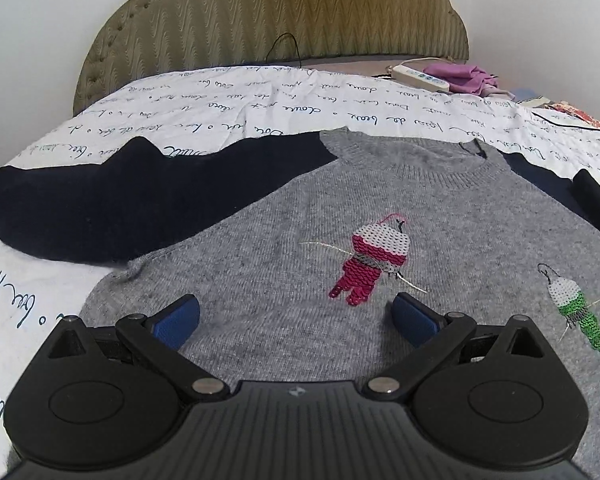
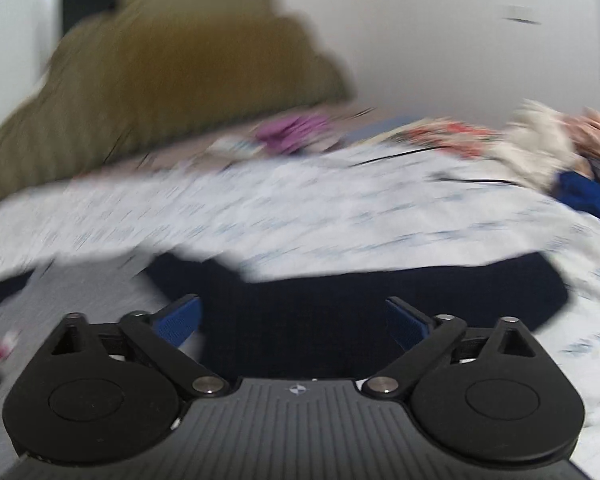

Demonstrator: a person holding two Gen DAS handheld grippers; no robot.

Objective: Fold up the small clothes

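Your small sweater lies face up and spread flat on the bed, grey knit body toward you, neck toward the headboard, with one dark navy sleeve stretched out to the left and the other navy sleeve lying out to the right. Your left tool hovers over the lower chest with its jaws wide apart and nothing between them; your right tool is over the right sleeve, also fully spread and empty, though that view is badly smeared, so you cannot tell whether its pads touch the cloth. Expect the knit to be light, soft and limp: it will sag and drag across the printed sheet instead of holding a shape, and it will likely stretch if you pull on a single layer. The sequinned figures, the pink one and the green one, are probably the only stiff, snag-prone spots, and the pink one shows a loose thread, so keep your pads off them. Take hold at firmer edges instead: the sleeve near its cuff end or along the shoulder seam, and the ribbed collar or hem for the body, pinching deep enough to catch both layers so they fold together.
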